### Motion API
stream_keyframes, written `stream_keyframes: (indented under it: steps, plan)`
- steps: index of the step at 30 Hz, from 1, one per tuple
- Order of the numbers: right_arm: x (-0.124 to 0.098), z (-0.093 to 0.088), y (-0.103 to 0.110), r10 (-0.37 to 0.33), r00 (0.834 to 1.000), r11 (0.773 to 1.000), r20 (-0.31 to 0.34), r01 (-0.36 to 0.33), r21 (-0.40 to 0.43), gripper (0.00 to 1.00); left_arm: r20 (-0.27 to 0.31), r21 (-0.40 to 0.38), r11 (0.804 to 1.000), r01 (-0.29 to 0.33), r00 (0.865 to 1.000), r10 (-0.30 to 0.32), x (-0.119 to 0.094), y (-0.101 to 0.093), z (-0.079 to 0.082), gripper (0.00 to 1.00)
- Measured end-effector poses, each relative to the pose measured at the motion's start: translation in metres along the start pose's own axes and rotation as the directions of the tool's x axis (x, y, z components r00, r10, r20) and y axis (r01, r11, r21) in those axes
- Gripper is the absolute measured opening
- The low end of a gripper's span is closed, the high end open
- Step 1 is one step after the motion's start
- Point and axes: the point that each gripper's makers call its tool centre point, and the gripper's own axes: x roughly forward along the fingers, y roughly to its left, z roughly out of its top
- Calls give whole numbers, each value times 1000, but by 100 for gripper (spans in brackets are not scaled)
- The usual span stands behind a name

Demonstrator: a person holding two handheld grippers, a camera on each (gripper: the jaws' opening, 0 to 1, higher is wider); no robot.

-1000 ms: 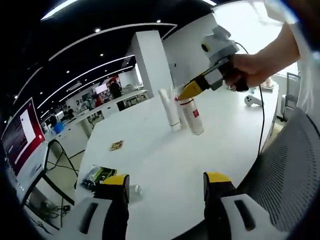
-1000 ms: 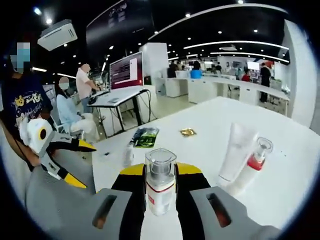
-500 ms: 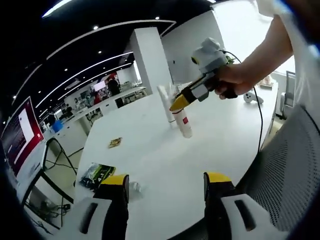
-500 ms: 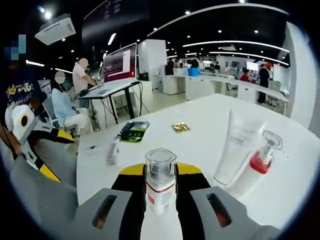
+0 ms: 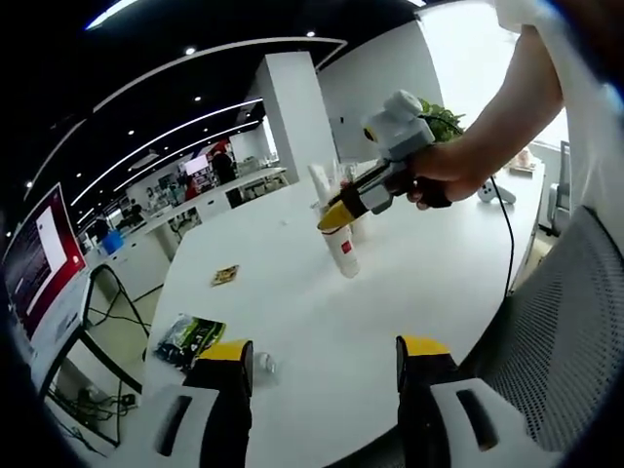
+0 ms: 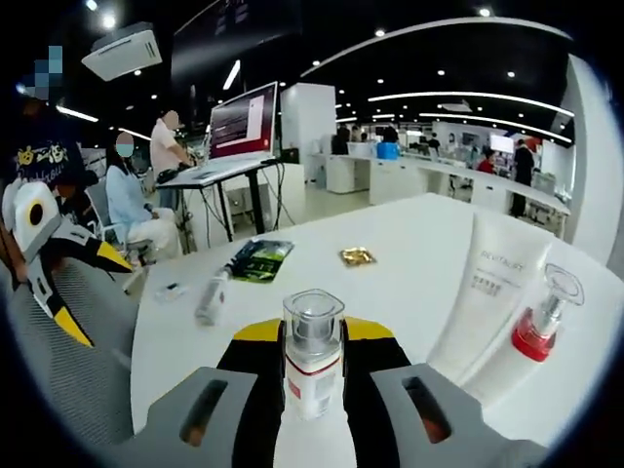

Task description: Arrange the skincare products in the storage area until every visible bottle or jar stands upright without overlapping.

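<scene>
Right gripper (image 6: pixel 312 375) clamped on a clear-capped white bottle (image 6: pixel 312 366), upright between the jaws; in the left gripper view that bottle (image 5: pixel 342 252) stands on or just above the white table (image 5: pixel 322 322), contact not discernible. Beside it a white tube (image 6: pixel 487 292) and a red-collared pump bottle (image 6: pixel 531 336), both upright, touching or nearly so. A small bottle (image 6: pixel 211 297) lies on its side near a dark packet (image 6: pixel 255 258).

Since half a second ago, tube and pump bottle look nearer in the right gripper view.

Left gripper (image 5: pixel 322 390) wide open, holding nothing, low near the table edge. A hand (image 5: pixel 444 175) grips the right gripper's handle, arm reaching in from the right.
</scene>
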Motion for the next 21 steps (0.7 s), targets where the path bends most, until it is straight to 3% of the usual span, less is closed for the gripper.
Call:
stream_keyframes:
  steps: [12, 14, 21]
  plan:
    - [2, -18, 2, -3, 1000, 999, 6, 4, -35, 19, 2, 2, 1000, 5, 1000, -5, 1, -1, -1, 60]
    - [-2, -19, 5, 2, 999, 1000, 38, -1, -31, 19, 1, 2, 1000, 5, 1000, -5, 1, -1, -2, 60]
    - [-11, -22, 7, -8, 998, 1000, 57, 10, -26, 20, 4, 4, 1000, 7, 1000, -7, 1, -1, -2, 59]
